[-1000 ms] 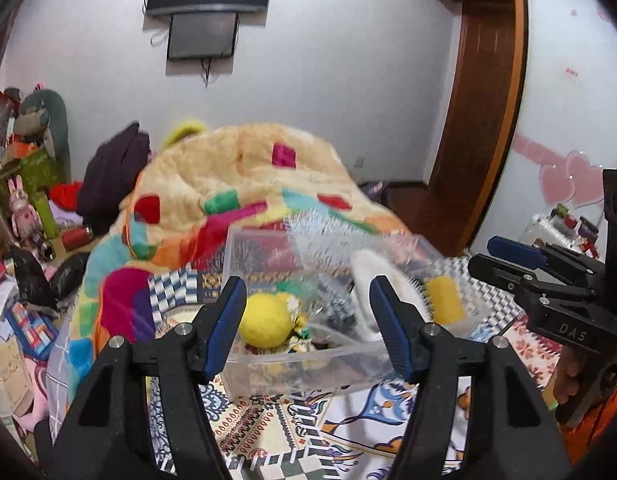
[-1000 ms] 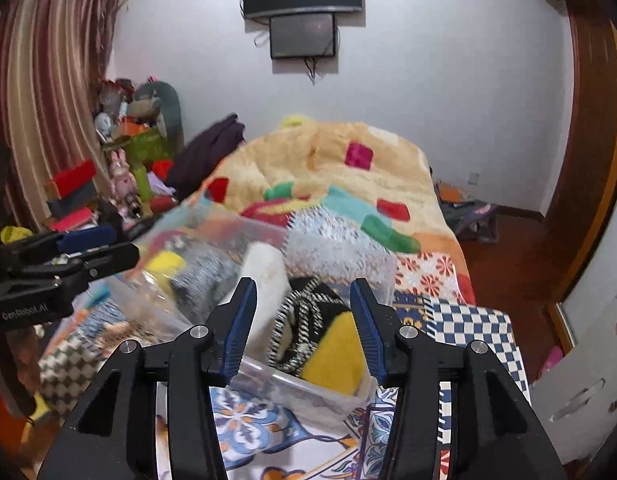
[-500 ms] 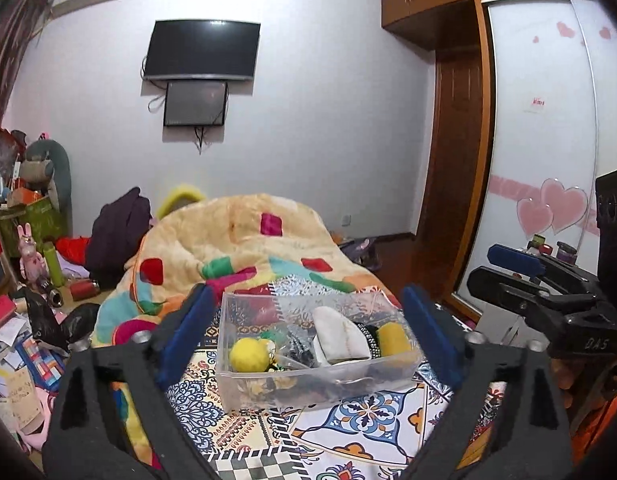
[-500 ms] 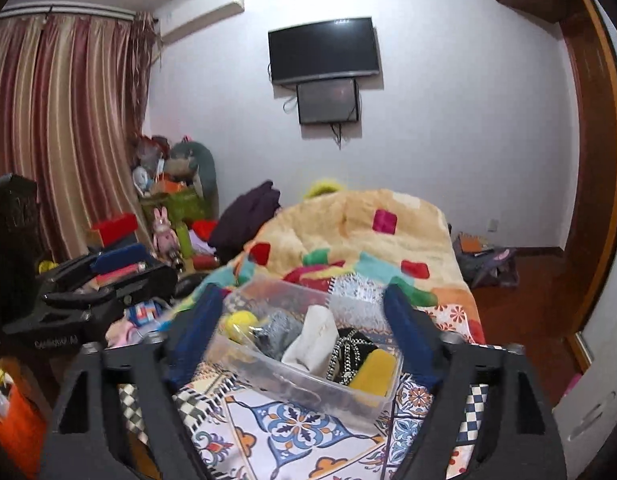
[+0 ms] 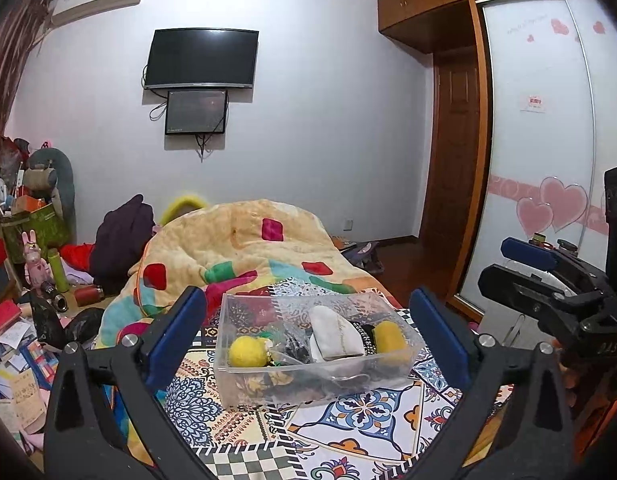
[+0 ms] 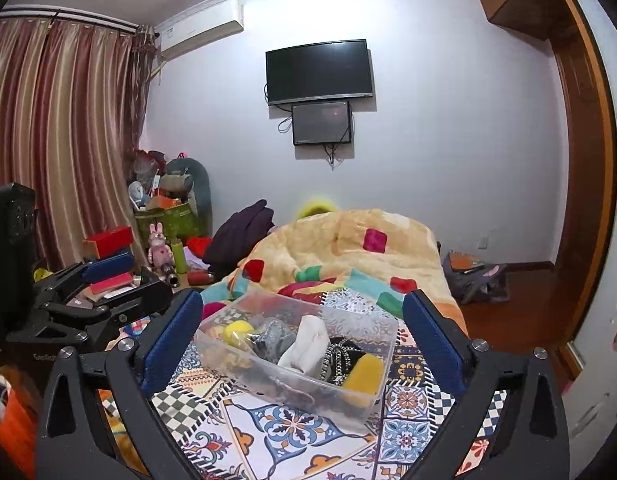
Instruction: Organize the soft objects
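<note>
On the bed (image 5: pixel 348 432), the clear bin (image 5: pixel 320 378) holds the soft things, including a yellow ball (image 5: pixel 247 351) and white sock (image 5: pixel 333 334). Both the left gripper (image 5: pixel 306 336) and right gripper (image 6: pixel 300 338) hang back, jaws wide, empty. Any push could tip the light bin on soft bedding.

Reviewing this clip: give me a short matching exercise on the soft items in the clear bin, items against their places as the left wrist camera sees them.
Items:
1. yellow ball
2. white sock
3. yellow roll

Places in the clear bin:
A. right end
B. left end
C. middle

Pairs: 1-B, 2-C, 3-A
</note>
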{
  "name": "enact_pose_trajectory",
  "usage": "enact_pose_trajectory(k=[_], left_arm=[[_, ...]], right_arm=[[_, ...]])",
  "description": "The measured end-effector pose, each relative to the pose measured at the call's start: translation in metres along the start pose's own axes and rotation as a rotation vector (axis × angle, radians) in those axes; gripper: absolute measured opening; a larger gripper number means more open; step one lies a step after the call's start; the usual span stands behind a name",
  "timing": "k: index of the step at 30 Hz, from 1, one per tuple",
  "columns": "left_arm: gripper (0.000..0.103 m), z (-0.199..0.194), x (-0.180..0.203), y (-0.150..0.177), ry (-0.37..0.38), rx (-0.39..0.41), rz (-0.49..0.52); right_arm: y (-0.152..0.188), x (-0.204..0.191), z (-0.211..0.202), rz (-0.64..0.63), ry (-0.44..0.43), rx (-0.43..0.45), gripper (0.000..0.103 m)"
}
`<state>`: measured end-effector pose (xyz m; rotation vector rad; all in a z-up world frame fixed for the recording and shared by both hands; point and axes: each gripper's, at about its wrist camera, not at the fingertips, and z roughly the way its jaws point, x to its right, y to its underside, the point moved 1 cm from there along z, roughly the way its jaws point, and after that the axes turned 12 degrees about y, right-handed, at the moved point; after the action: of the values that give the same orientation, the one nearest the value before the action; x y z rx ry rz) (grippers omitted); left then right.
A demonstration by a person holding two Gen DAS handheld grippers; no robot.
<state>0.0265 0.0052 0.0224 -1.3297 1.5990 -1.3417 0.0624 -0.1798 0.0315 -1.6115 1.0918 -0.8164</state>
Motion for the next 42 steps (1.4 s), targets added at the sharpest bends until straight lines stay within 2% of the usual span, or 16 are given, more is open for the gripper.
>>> enact_pose_trajectory(k=[42], left_arm=[[0.103, 0.0003, 0.005, 0.0013, 0.005, -0.003, 0.012]], right_arm=[[0.0044, 0.0042, -0.0004, 0.019, 0.002, -0.005, 0.101]])
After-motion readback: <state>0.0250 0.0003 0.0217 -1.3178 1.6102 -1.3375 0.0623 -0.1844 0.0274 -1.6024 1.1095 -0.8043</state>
